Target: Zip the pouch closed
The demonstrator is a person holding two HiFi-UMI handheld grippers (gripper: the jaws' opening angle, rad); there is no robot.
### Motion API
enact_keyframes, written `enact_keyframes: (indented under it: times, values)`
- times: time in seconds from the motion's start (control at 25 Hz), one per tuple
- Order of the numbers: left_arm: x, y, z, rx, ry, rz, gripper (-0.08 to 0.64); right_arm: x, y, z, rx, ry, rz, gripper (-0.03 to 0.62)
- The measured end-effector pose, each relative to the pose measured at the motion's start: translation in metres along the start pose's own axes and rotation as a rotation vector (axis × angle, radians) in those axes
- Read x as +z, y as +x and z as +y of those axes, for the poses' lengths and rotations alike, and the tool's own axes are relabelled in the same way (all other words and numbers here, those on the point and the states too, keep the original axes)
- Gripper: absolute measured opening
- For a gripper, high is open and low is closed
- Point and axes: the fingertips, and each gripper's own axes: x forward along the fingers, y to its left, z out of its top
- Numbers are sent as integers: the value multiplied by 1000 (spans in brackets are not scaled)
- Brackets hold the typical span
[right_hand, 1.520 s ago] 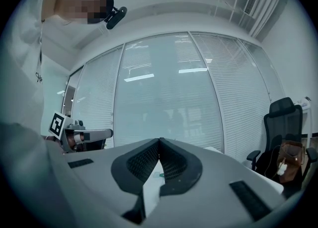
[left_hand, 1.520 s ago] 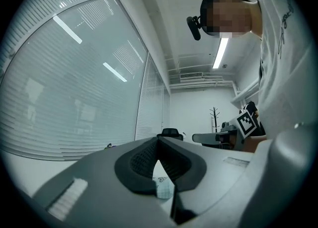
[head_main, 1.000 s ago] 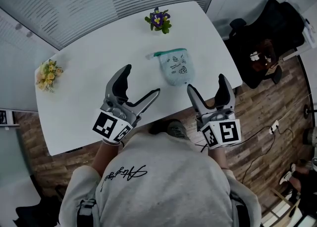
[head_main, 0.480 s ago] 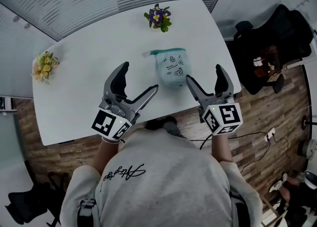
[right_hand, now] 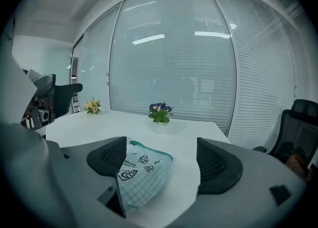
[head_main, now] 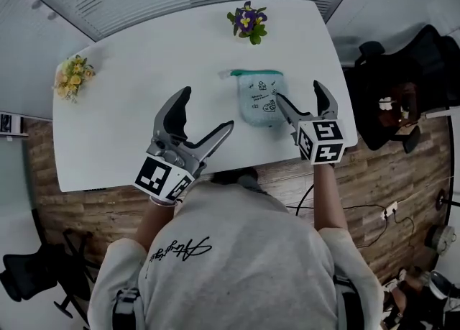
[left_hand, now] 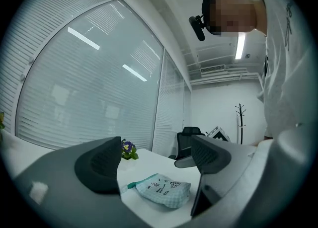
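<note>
Pouch [head_main: 260, 100], pale checked with a teal zip edge, lies flat on the white table [head_main: 129, 113], toward its near right corner. Your right gripper [head_main: 299, 94] hovers just beside the pouch's right edge, jaws wide apart, gripping nothing. Your left gripper [head_main: 206, 111] hangs over the table left of the pouch, jaws likewise spread. Purple flowers [head_main: 248, 21] stand beyond the pouch; yellow flowers [head_main: 72, 77] sit far left.

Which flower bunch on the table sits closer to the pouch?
The purple bunch, just beyond the green top edge of the pouch. The yellow bunch sits far off to the left.
</note>
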Motion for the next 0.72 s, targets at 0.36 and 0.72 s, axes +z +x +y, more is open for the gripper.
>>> enact_keyframes:
  times: [0.36, 0.72]
  values:
    - [-8, -8, 1, 54, -10, 20, 428, -34, 49, -18, 10, -25, 123, 385]
    - [-11, -25, 2, 105, -9, 35, 428, -58, 85, -20, 43, -81, 237, 356]
